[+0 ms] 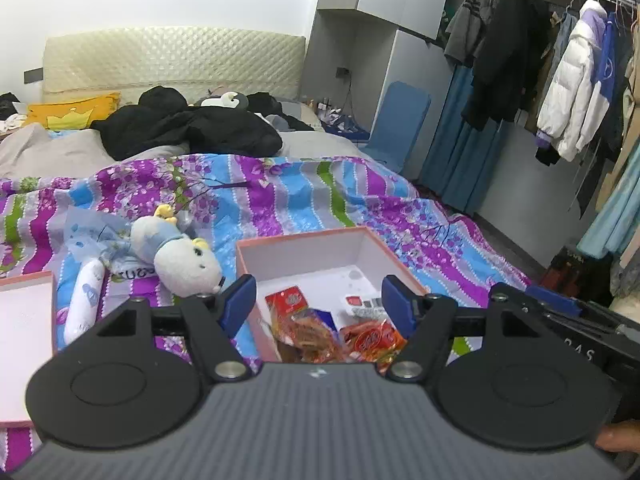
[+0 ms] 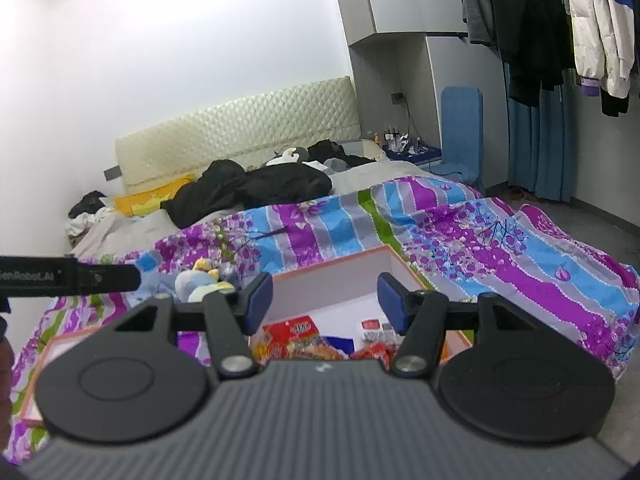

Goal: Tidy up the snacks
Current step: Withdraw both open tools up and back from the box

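Note:
A pink-rimmed white box (image 1: 362,250) lies on the striped quilt and holds several snack packets (image 1: 304,322), red and orange ones and a small white-and-red one. My left gripper (image 1: 318,302) hangs above the box's near side, open, nothing between its blue pads. In the right wrist view the same box (image 2: 340,280) shows with the snack packets (image 2: 298,330) at its near end. My right gripper (image 2: 324,302) is open and empty above it. The other gripper's black finger (image 2: 80,276) reaches in from the left edge.
A plush toy (image 1: 180,258) and a white bottle (image 1: 86,300) lie left of the box. The box's flat lid (image 1: 24,320) lies at the left edge. A black jacket (image 1: 188,128) is heaped farther up the bed. Clothes hang on a rack (image 1: 568,80) at the right.

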`<state>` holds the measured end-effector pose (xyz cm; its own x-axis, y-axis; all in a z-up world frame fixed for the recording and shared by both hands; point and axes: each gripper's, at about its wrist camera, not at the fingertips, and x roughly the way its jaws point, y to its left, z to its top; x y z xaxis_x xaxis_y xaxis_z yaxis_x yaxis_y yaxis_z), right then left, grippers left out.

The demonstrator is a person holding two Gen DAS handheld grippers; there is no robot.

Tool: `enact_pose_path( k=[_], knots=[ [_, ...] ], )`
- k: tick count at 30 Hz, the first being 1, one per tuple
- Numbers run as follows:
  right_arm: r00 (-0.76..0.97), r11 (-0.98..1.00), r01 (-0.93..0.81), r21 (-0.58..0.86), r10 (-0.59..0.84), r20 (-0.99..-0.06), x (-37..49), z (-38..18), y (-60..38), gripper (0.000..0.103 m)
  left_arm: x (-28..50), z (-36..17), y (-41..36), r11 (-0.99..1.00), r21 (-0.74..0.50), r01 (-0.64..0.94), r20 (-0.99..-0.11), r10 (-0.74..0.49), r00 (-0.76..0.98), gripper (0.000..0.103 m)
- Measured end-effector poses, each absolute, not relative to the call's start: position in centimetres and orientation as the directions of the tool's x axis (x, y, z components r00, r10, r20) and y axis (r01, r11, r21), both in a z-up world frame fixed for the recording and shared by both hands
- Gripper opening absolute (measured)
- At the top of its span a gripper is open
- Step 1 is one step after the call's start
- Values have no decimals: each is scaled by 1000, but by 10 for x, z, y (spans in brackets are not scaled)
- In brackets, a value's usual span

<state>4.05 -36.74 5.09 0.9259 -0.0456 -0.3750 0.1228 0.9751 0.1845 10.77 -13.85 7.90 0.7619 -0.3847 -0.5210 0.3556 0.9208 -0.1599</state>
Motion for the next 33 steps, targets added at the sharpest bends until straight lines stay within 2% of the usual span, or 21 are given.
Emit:
enact_pose_path(
  k=[19,33],
  knots=[
    [879,976,141,164,-47,-474,4,-2,-348,60,79,18,-126,938,-150,311,-604,-336,723,75],
    [877,975,149,164,-54,-477,6,-7,-345,60,72,9,-125,940,-128,317,-606,-327,726,78]
  ],
)
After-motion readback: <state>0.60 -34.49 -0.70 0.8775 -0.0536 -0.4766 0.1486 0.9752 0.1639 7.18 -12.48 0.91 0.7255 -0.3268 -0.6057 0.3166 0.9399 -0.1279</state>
